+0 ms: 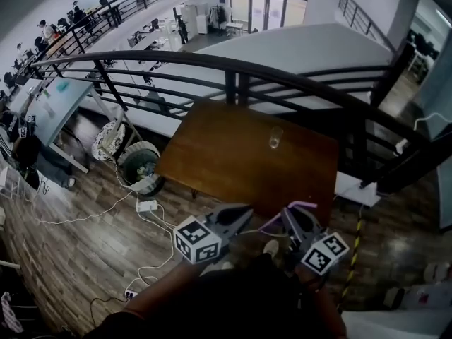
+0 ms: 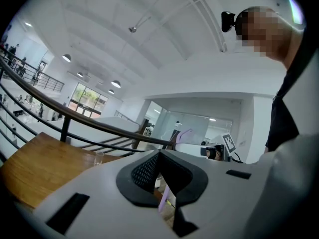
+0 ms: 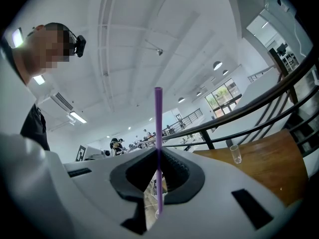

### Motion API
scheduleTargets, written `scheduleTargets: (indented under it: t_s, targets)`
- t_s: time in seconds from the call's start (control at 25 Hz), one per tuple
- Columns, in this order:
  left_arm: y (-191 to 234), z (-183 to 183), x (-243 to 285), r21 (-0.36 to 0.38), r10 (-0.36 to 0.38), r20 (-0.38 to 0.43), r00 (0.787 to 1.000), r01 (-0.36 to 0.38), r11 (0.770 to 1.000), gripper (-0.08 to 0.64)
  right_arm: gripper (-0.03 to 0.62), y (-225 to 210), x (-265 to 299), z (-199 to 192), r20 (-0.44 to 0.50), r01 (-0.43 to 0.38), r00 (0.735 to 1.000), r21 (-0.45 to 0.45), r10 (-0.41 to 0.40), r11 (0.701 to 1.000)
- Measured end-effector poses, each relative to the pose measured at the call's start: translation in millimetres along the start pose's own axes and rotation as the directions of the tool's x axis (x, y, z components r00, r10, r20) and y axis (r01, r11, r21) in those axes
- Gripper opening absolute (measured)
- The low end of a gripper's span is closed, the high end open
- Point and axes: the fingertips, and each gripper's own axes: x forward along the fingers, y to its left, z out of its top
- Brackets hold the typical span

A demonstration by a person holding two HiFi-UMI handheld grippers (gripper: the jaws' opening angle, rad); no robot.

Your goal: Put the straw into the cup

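Observation:
A clear plastic cup [image 1: 275, 138] stands upright and empty near the far edge of the brown wooden table [image 1: 233, 157]. It also shows small in the left gripper view [image 2: 98, 157] and the right gripper view [image 3: 235, 154]. My right gripper [image 1: 295, 216] hovers short of the table's near edge, shut on a purple straw [image 1: 279, 219]. In its own view the straw [image 3: 158, 133] stands upright between the closed jaws [image 3: 158, 152]. My left gripper [image 1: 244, 213] is beside it, jaws together [image 2: 159, 154] with nothing held. From there the straw [image 2: 185, 134] shows off to the right.
A dark curved metal railing [image 1: 233, 73] runs behind the table, with a lower floor beyond it. On the wooden floor to the left are a tyre planter [image 1: 139, 165], a power strip [image 1: 147, 205] and cables. A white box [image 1: 355, 188] lies right of the table.

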Motion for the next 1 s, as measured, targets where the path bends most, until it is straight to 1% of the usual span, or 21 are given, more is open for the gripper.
scheduleTargets:
  t_s: [0.32,0.64,0.84,1.0]
  targets:
    - [32,16,60,-0.001,0.051,0.009,0.999,-0.051,0.999,0.011,0.031,-62,22,32,-0.012,-0.052,0.999,0.0,0.052,0.999]
    - [49,37,144,0.005,0.093,0.02,0.995,-0.093,0.996,0.011,0.031,-142,22,80,-0.019,-0.087,0.996,-0.005,0.087,0.996]
    - [50,39,198,0.054,0.135,0.012,0.991,-0.136,0.989,0.011,0.031,-193,9,103,-0.027,-0.111,0.993,-0.004,0.111,0.994]
    - [46,41,228,0.065,0.145,0.009,0.989,-0.145,0.987,0.011,0.031,-221,1,119,-0.026,-0.125,0.992,-0.01,0.124,0.992]
